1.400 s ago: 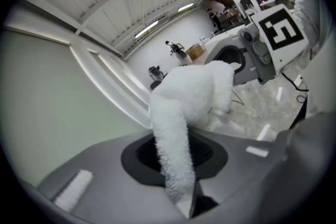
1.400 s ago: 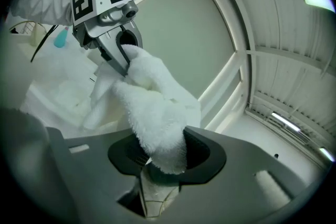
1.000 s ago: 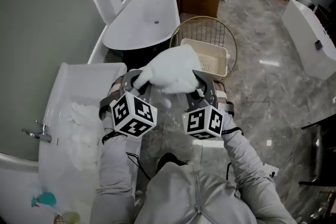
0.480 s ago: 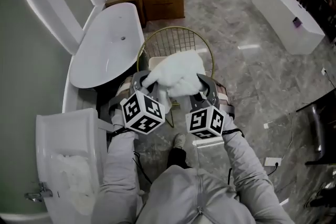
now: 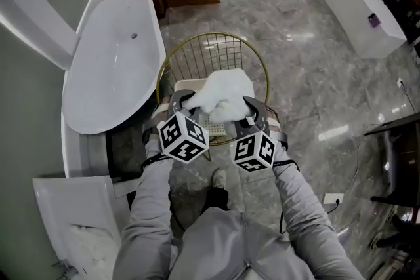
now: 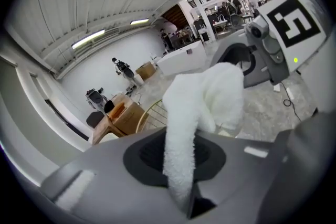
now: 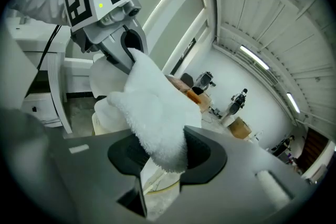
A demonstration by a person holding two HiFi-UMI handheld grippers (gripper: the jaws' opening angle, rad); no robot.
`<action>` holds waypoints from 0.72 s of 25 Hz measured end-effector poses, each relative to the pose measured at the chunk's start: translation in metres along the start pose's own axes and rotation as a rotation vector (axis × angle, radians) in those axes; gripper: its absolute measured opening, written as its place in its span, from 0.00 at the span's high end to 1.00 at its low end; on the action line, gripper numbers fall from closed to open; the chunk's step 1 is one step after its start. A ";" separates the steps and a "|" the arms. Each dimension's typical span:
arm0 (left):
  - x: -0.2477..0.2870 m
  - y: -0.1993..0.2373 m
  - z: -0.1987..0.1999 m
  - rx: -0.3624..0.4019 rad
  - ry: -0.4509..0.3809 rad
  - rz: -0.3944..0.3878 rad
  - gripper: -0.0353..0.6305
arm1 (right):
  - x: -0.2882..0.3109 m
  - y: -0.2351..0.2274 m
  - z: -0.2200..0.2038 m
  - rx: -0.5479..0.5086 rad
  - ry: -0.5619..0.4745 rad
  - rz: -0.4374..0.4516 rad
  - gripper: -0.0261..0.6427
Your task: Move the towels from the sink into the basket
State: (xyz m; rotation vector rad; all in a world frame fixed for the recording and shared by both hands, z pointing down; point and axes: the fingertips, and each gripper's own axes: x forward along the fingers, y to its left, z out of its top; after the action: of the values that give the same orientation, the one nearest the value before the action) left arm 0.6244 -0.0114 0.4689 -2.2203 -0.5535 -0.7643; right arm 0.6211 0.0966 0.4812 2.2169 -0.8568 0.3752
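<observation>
Head view: towel (image 5: 220, 95) in left gripper (image 5: 188, 102) and right gripper (image 5: 249, 105), above basket (image 5: 211, 57)

My left claw (image 5: 184, 103) and right claw (image 5: 249, 106) hang over the near rim of the wire basket (image 5: 197, 62), and the towel (image 5: 223, 92) stretched between them covers part of its mouth; the far half is open. The bathtub (image 5: 111, 56) crowds the basket's left side, so there is no passage there. To the right the marble floor (image 5: 315, 88) is free. A pale crate (image 5: 186, 86) seems to sit inside the basket, though it is mostly hidden.
</observation>
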 end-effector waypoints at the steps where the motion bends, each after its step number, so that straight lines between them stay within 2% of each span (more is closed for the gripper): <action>1: 0.013 0.000 -0.005 -0.008 0.000 -0.026 0.79 | 0.012 0.002 -0.005 0.011 0.022 0.019 0.76; 5: 0.060 -0.010 -0.029 -0.048 0.028 -0.161 0.77 | 0.060 0.018 -0.036 0.037 0.148 0.125 0.75; 7: 0.078 -0.022 -0.043 -0.071 0.071 -0.238 0.62 | 0.076 0.027 -0.057 0.061 0.227 0.186 0.69; 9: 0.088 -0.031 -0.053 -0.086 0.105 -0.282 0.46 | 0.084 0.030 -0.072 0.089 0.270 0.222 0.66; 13: 0.091 -0.030 -0.064 -0.099 0.121 -0.284 0.45 | 0.089 0.023 -0.076 0.135 0.275 0.212 0.66; 18: 0.087 -0.026 -0.065 -0.098 0.124 -0.273 0.45 | 0.085 0.023 -0.068 0.128 0.260 0.201 0.66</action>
State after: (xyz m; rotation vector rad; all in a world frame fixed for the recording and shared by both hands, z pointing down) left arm 0.6499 -0.0292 0.5761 -2.1926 -0.7821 -1.0831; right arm 0.6677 0.0937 0.5826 2.1400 -0.9357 0.8152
